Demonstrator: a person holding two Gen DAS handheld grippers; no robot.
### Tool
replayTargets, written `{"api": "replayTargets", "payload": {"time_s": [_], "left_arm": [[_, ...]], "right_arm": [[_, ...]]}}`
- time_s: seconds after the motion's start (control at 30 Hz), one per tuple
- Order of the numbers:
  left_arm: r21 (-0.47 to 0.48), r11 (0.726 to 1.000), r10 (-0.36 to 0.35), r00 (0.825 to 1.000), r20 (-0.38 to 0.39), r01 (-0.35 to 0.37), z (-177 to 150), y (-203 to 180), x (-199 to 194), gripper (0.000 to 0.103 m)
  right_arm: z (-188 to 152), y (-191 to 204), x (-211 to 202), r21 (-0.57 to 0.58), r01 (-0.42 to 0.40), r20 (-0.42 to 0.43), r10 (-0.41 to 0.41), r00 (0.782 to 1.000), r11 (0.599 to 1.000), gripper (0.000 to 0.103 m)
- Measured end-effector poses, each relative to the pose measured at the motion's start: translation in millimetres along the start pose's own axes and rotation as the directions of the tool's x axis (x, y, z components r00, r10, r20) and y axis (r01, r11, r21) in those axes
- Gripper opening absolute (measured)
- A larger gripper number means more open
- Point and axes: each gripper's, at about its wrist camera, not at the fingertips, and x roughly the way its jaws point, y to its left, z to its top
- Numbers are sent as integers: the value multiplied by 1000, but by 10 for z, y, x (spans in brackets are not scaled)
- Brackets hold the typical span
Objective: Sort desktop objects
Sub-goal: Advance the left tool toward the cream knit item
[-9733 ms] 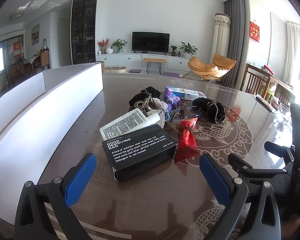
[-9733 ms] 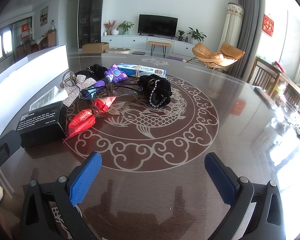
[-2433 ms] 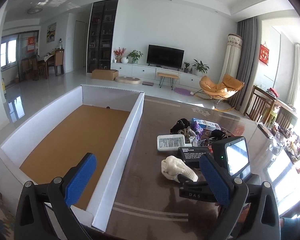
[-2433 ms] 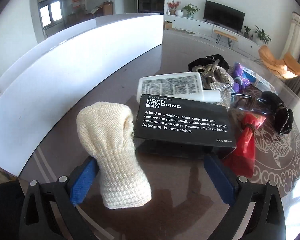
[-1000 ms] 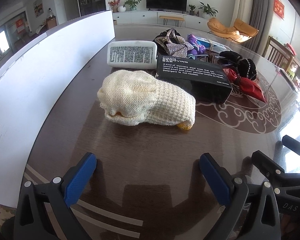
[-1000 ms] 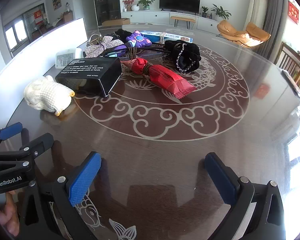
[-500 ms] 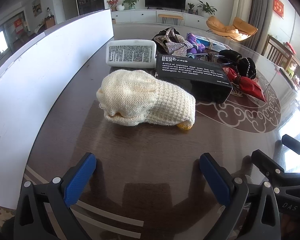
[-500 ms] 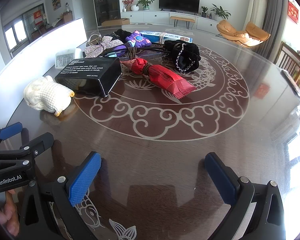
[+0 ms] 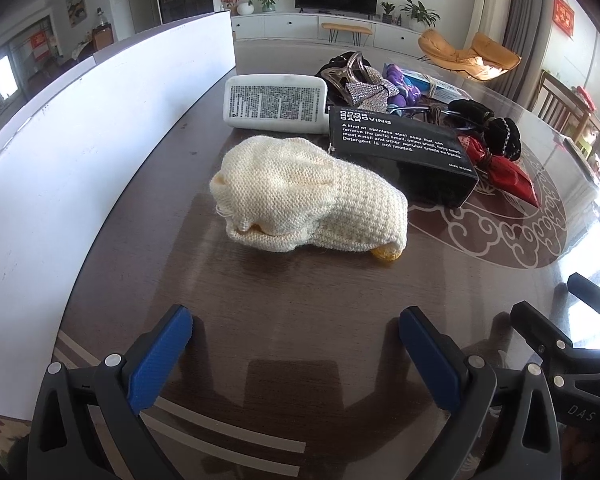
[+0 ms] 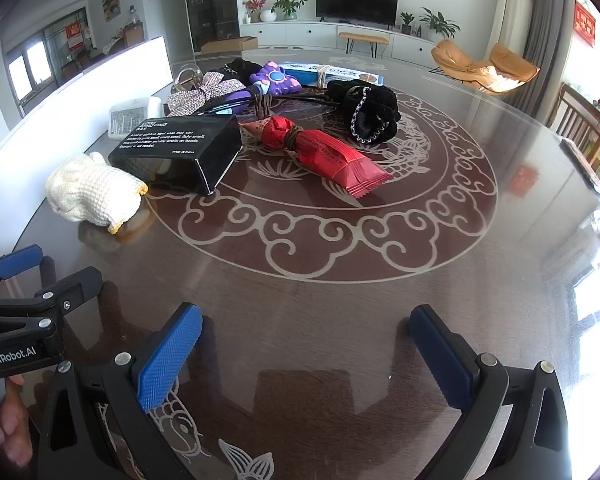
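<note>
A cream knitted glove [image 9: 308,196] lies on the dark table, straight ahead of my left gripper [image 9: 296,340], which is open and holds nothing. The same glove [image 10: 92,190] shows at the left in the right wrist view. Behind it sit a black box [image 9: 400,152], a white labelled pack [image 9: 274,102], a silver bow [image 9: 366,94], a purple toy [image 10: 274,78], a red snack packet [image 10: 324,154] and a black scrunchie [image 10: 366,114]. My right gripper [image 10: 306,342] is open over bare table, well short of the red packet.
A long white box wall [image 9: 80,136] runs along the table's left side. A blue-and-white carton [image 10: 332,72] lies at the far end of the pile. The table's right edge, with wooden chairs [image 10: 580,128] beyond it, is in glare. The left gripper's body [image 10: 24,312] sits beside my right one.
The cream glove, which stood between the right gripper's fingers 2.4 s ago, lies on the table. Over the last second both grippers have barely moved and stay open.
</note>
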Motion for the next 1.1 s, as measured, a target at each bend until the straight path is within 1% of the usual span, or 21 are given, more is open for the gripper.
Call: {"api": "replayTargets", "payload": {"time_s": [1.1], "left_arm": [[-7,1000,5,1000,6,-5,-8,14,-9,103]], "right_arm": [[-1,-1,3,-1,0,1,0,1000,1000,103]]}}
